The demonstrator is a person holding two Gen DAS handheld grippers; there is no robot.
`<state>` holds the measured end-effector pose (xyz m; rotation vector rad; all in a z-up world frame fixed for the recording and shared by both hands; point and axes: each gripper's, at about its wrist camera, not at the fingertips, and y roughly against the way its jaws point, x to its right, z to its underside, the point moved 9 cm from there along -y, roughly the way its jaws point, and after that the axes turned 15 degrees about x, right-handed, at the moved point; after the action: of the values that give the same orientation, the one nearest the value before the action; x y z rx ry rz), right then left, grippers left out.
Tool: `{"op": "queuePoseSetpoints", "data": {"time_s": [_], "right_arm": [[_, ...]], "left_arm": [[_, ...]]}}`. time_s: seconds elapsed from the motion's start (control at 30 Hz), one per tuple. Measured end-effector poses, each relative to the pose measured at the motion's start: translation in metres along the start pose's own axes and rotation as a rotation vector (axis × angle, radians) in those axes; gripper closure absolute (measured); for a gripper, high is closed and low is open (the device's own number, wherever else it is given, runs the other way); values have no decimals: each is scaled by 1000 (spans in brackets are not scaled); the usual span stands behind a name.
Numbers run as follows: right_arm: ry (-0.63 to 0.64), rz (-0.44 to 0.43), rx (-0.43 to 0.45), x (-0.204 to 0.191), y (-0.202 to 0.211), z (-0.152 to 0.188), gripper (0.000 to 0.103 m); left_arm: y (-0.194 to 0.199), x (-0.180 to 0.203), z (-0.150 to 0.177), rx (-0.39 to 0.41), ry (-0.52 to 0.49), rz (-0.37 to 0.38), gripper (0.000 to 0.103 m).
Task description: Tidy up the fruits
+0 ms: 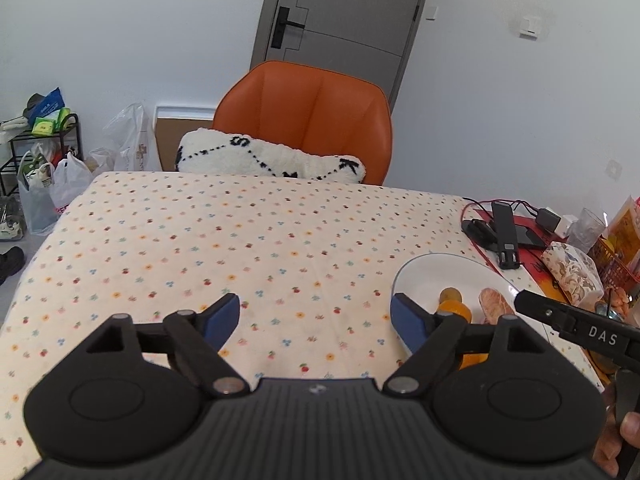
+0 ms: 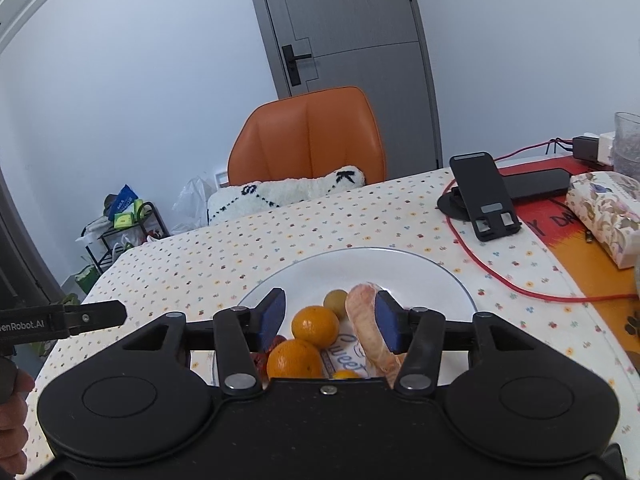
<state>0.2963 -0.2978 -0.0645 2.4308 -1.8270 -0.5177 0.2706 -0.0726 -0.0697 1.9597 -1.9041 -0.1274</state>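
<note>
We held the right tongs (image 2: 330, 320) low over the white plate (image 2: 440, 276), spread wide and gripping nothing, with the fruit heaped at the plate's near edge. Two oranges (image 2: 315, 327) lay between the blue pads, one behind the other, a small yellow-green fruit (image 2: 335, 299) sat just beyond them, and a long pinkish piece (image 2: 370, 326) ran alongside, touching or nearly touching the right pad. A printed wrapper (image 2: 346, 354) lay beneath them, and something red showed at the left, too hidden to name.

The left tongs (image 1: 316, 318) hovered released over the spotted tablecloth (image 1: 240, 240), just left of the plate, holding nothing.

To take one fruit cleanly, we judged it best to centre the right tongs on the farther orange, since it stood freest. The pads ought to meet it at its widest part, level with each other, or a round skin would squirt out. We thought the long piece the likeliest thing to be snagged, so a slight shift to the left before closing seemed wise. A gentle squeeze would suffice. The bare cloth by the left tongs offered ample room for setting fruit down.
</note>
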Motion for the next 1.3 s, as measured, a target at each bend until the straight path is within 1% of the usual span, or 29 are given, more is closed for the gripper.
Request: {"op": "queuePoseSetpoints", "data": {"time_s": [0.1,0.3,0.5,0.57,0.63,0.73,0.87,1.0,1.17,1.27,1.3], "right_arm": [[11,0,2,-3,8,2,53],[20,-5,7,-12,24,3,51],[23,-11,14,-20,40,4,45],[24,-17,20,-24,46,3,41],[26,-20,25,-28,52,3,38],[20,-29,25,-33,59,4,37],[26,-45,29,-41,68,6,27],[25,-62,34,-48,76,4,21],[36,-74,50,-56,88,0,5],[31,-81,48,-60,95,0,0],[28,-83,45,-61,97,-1,0]], "left_arm": [[8,-4,0,14,4,-3,18],[24,-8,3,22,-8,-7,15],[42,-13,8,22,-15,-2,10],[49,-14,8,24,-21,1,9],[55,-16,9,25,-28,1,9],[64,-19,9,26,-36,-6,8],[78,-24,9,36,-48,-20,6],[92,-33,9,43,-49,-47,5],[109,-38,7,49,-68,-73,5],[119,-38,5,53,-81,-79,5],[122,-38,5,51,-85,-83,4]]}}
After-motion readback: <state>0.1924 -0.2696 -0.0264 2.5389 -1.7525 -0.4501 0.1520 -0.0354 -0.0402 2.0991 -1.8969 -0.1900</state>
